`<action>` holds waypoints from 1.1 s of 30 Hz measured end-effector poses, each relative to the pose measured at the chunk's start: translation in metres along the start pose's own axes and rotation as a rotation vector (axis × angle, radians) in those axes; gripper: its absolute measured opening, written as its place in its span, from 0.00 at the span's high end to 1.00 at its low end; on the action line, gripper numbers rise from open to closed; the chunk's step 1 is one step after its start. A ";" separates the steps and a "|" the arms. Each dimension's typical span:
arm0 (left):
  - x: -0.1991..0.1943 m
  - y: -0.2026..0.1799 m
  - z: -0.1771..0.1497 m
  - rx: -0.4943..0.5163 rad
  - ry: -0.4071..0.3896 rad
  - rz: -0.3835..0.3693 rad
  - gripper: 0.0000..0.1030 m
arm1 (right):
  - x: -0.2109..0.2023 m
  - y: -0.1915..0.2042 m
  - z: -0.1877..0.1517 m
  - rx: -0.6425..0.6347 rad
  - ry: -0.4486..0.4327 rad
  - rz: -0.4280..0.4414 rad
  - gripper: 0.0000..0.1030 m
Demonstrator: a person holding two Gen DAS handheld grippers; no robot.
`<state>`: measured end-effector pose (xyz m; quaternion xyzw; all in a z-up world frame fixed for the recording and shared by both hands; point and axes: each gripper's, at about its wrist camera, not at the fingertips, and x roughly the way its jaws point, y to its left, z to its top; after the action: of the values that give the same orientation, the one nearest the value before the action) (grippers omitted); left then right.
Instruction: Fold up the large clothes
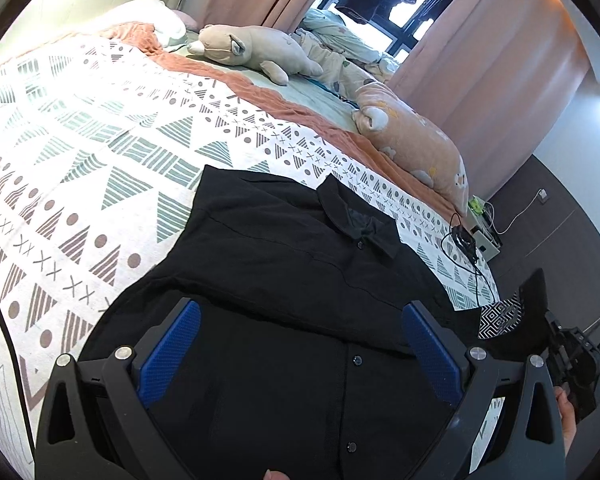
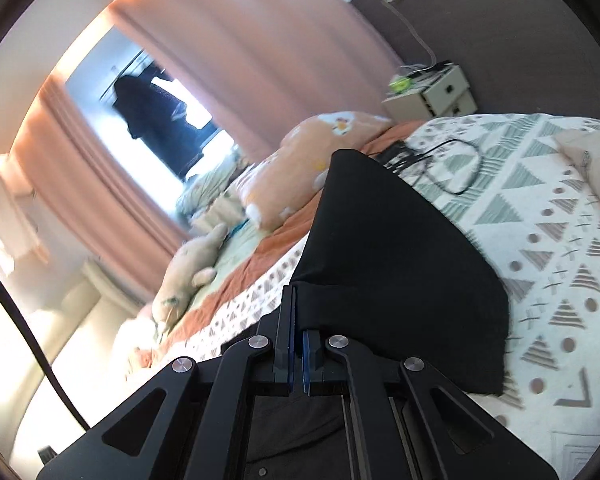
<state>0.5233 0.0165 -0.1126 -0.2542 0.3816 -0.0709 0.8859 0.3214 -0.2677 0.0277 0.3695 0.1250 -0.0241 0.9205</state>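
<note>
Patterned bedspread under pink curtains; plush toys beyond. Left gripper gaped wide over black shirt; right gripper pinched its sleeve.

Pink curtains, bright window, patterned bed, nightstand.

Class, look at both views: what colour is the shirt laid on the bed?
The shirt is plain black with dark buttons, seen best in the left wrist view.
</note>
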 end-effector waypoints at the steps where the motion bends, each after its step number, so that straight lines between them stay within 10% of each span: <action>1: -0.001 0.003 0.001 -0.002 -0.001 -0.001 0.00 | 0.005 0.005 -0.005 0.002 0.013 0.007 1.00; 11: -0.014 0.031 0.005 -0.034 -0.009 0.020 0.00 | 0.071 0.020 -0.017 0.007 0.114 0.100 1.00; 21: -0.016 0.040 0.008 -0.051 -0.012 0.025 0.00 | 0.189 0.012 -0.038 -0.014 0.430 0.033 0.95; 22: -0.015 0.039 0.008 -0.052 -0.011 0.023 0.00 | 0.196 0.008 -0.041 0.003 0.469 0.021 0.86; 25: -0.013 0.035 0.007 -0.041 -0.008 0.022 0.00 | 0.214 -0.011 -0.045 0.084 0.554 0.024 0.13; 33: -0.008 0.029 0.008 -0.031 -0.004 0.017 0.00 | 0.181 -0.035 -0.013 0.119 0.560 0.014 0.10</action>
<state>0.5217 0.0468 -0.1176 -0.2648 0.3830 -0.0570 0.8831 0.4894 -0.2759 -0.0497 0.4160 0.3701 0.0779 0.8270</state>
